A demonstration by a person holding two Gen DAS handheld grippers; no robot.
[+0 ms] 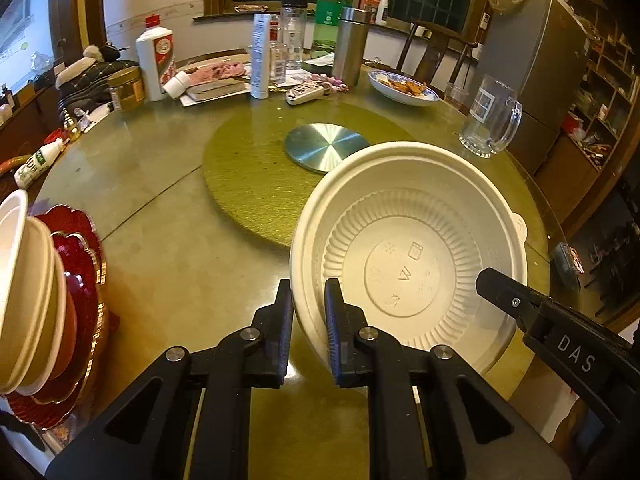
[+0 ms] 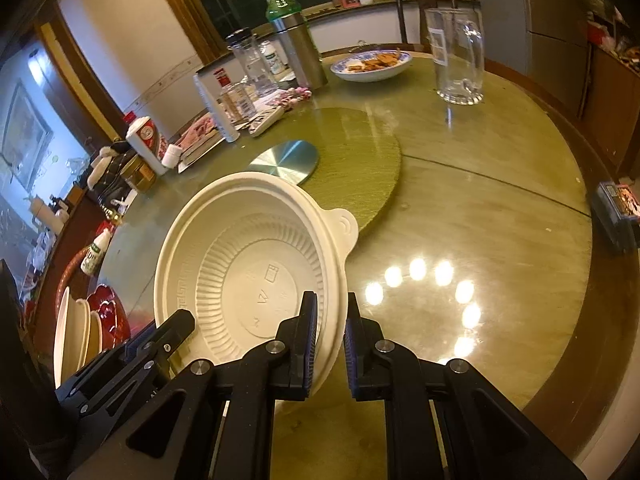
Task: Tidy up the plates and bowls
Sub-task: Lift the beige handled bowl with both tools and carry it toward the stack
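Observation:
A cream disposable bowl (image 1: 408,252) with a ribbed inside is held tilted above the table. My left gripper (image 1: 308,320) is shut on its left rim, one finger inside and one outside. My right gripper (image 2: 330,332) straddles the bowl's (image 2: 248,264) right rim with a small gap at the outer finger; its finger also shows in the left wrist view (image 1: 504,292). A stack of cream bowls (image 1: 28,292) sits on red gold-edged plates (image 1: 84,280) at the far left, also in the right wrist view (image 2: 76,332).
A round table (image 2: 480,208) carries a green mat (image 1: 248,176), a metal disc (image 1: 326,146), a glass mug (image 1: 490,116), a blue-rimmed dish of food (image 1: 402,88), and bottles and clutter (image 1: 280,48) at the back. A dark box (image 2: 616,212) lies at the right edge.

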